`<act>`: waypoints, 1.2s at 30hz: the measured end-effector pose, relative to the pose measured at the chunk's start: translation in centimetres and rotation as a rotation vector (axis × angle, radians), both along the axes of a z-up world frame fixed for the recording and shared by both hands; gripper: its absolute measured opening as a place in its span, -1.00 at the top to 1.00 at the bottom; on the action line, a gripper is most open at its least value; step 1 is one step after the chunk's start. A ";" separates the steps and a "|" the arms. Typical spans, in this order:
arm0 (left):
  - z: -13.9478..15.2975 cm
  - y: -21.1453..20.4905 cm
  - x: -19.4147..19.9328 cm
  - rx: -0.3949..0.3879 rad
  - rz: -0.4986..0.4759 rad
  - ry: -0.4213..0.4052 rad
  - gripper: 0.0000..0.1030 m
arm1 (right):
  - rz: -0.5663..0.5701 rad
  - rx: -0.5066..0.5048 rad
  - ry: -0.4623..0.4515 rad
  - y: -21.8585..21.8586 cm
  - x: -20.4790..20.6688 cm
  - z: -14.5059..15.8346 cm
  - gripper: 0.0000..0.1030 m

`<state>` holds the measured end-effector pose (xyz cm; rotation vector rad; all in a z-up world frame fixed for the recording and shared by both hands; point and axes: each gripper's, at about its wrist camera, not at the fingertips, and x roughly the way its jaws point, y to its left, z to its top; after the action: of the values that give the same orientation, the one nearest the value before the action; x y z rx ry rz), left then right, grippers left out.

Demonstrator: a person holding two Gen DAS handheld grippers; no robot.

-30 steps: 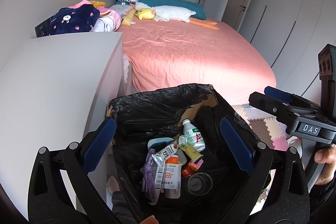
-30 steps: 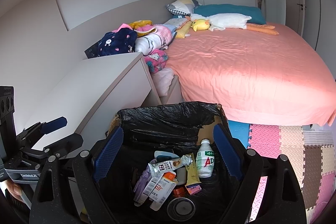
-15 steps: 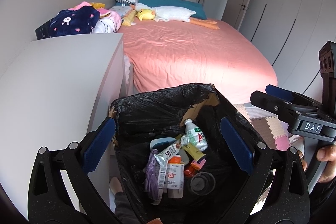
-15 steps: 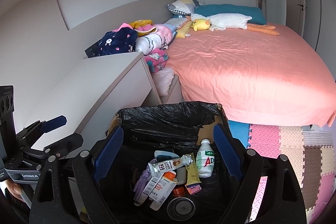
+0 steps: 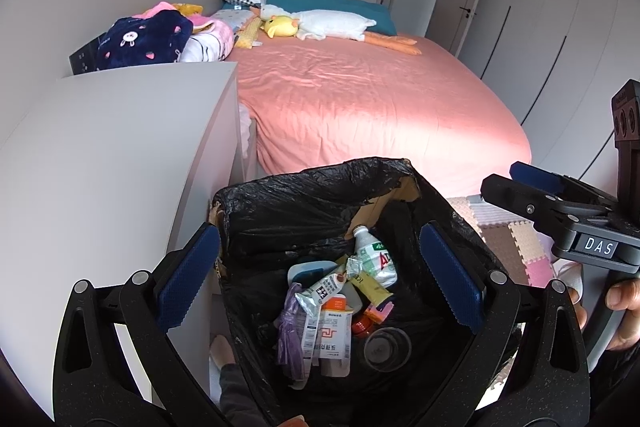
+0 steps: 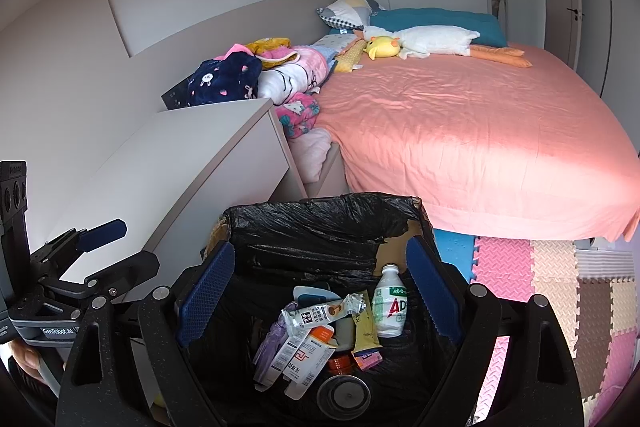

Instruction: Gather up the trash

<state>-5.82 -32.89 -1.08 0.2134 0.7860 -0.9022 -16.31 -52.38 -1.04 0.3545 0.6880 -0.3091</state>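
Left claw: my left gripper [image 5: 320, 281] hangs over the bin, jaws spread wide, nothing held.
Right claw: my right gripper [image 6: 320, 291] likewise spread and empty.
Bin: black-bag-lined cardboard trash bin [image 5: 304, 187] beside the white cabinet [image 5: 100, 155].
Trash: white plastic bottle with green label [image 6: 390, 303], wrappers and cartons lie inside.
Left view only: person's hand [image 5: 624, 311] on the right handle.
Right view only: pink foam floor mats [image 6: 504, 267].

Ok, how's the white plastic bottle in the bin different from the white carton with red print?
The white plastic bottle with green label is rounded and leans against the black bin liner; the flat white carton with red print is boxy, crushed, lying nearer the camera. Both lie among the trash inside the bin.
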 end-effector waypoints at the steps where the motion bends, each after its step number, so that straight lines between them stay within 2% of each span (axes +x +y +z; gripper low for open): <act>1: 0.0 0.0 0.0 0.000 -0.001 -0.001 -0.88 | -0.001 0.000 0.000 0.0 0.0 0.0 -0.70; 11: 0.4 0.2 0.0 -0.029 -0.011 0.030 -0.88 | 0.000 -0.002 0.001 -0.1 -0.2 0.0 -0.70; 16: 0.5 0.1 -0.2 -0.013 -0.009 0.006 -0.88 | 0.001 -0.003 0.000 -0.1 -0.2 0.0 -0.70; 26: 0.4 0.3 0.1 -0.028 -0.011 0.037 -0.88 | 0.001 -0.004 0.001 -0.1 -0.3 0.0 -0.70; 31: 0.5 0.2 -0.7 -0.003 0.010 -0.035 -0.88 | 0.001 -0.005 0.001 0.0 -0.3 0.0 -0.70; 36: 0.6 0.0 -0.9 -0.002 0.003 -0.032 -0.88 | 0.001 -0.008 0.000 -0.2 -0.7 0.1 -0.70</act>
<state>-6.67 -32.90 -0.46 0.2242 0.7555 -0.8943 -17.02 -52.60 -0.95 0.3467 0.6867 -0.3105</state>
